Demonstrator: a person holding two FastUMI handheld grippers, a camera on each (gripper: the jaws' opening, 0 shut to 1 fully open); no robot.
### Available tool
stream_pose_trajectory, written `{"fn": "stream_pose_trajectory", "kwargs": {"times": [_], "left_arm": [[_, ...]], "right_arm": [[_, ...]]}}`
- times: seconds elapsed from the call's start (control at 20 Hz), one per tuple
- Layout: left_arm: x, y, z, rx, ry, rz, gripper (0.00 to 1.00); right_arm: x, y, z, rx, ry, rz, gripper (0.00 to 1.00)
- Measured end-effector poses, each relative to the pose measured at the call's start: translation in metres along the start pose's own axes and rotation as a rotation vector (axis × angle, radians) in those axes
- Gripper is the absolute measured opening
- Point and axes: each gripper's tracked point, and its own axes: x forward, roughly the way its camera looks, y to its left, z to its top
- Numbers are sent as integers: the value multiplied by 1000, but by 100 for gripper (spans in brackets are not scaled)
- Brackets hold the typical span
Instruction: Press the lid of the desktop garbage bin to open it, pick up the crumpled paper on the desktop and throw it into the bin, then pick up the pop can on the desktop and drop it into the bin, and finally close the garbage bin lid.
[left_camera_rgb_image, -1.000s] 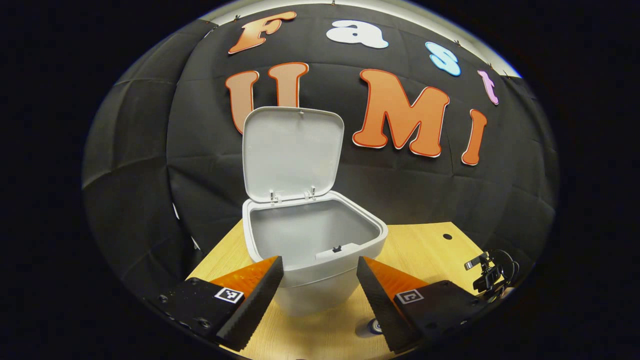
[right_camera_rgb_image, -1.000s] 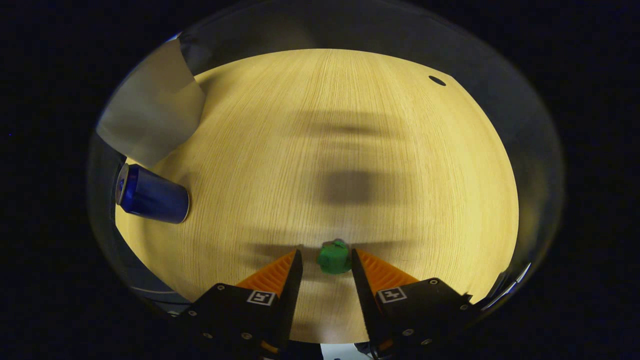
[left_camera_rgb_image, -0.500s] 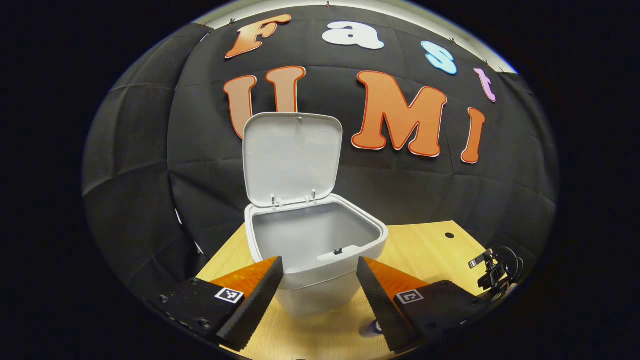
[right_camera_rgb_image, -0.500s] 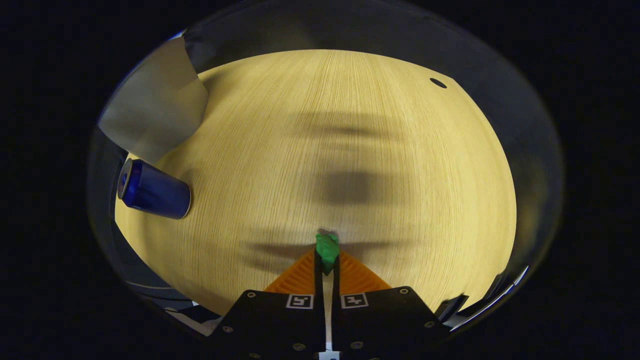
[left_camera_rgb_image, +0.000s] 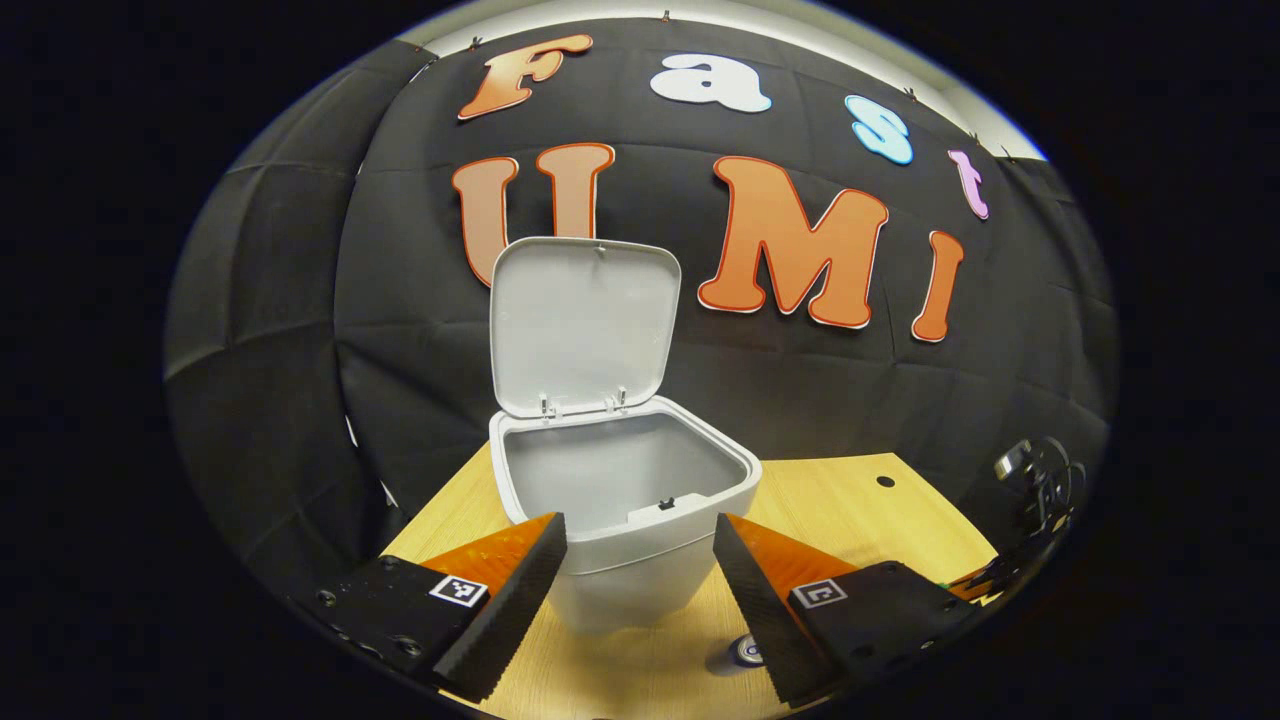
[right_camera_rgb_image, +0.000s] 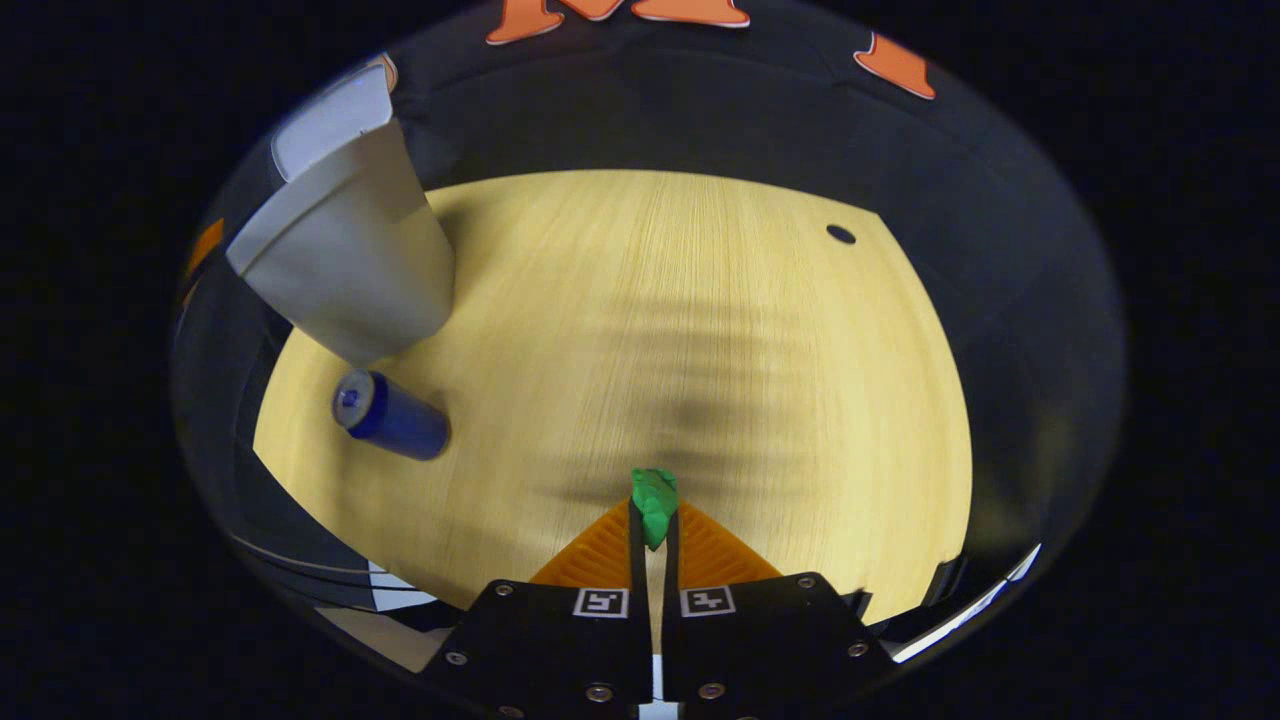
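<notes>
The grey bin (left_camera_rgb_image: 625, 520) stands on the wooden table with its lid (left_camera_rgb_image: 583, 325) swung upright. My left gripper (left_camera_rgb_image: 640, 560) is open just in front of the bin, nothing between its fingers. In the right gripper view my right gripper (right_camera_rgb_image: 653, 510) is shut on a small green crumpled paper (right_camera_rgb_image: 654, 500), held above the table. The blue pop can (right_camera_rgb_image: 392, 418) lies on its side near the foot of the bin (right_camera_rgb_image: 345, 260), far to the left of that gripper. The can's end (left_camera_rgb_image: 745, 650) peeks out behind my left gripper's right finger.
The wooden table (right_camera_rgb_image: 680, 330) has a small dark hole (right_camera_rgb_image: 841, 234) at its far right. The black cloth wall rises right behind the bin. The right gripper's body (left_camera_rgb_image: 1035, 480) shows at the right edge of the left gripper view.
My right gripper closed on the green paper, then rose with it off the table. The left gripper has drawn back slightly from the bin.
</notes>
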Motion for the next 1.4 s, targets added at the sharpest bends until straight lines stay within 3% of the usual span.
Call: {"fn": "stream_pose_trajectory", "kwargs": {"times": [0.15,0.2,0.3,0.5,0.65,1.0,1.2,1.4], "left_arm": [[-8,2,3,1,-11,-6,94],[-14,5,6,14,-24,-7,94],[-21,11,10,22,-37,1,94],[-37,29,15,26,-59,22,94],[-49,46,19,34,-72,53,94],[-75,97,12,24,-69,135,94],[-83,121,9,3,-65,169,94],[-87,132,7,-4,-64,180,94]], "right_arm": [[-40,-13,78,-55,-121,-13,4],[-77,-9,120,-87,-230,-11,4],[-97,-6,151,-113,-333,-14,4],[-131,39,221,-175,-483,45,4],[-145,74,251,-241,-529,103,4],[-122,215,309,-376,-548,315,4],[-93,280,329,-430,-533,373,4],[-54,313,331,-437,-475,384,6]]}}
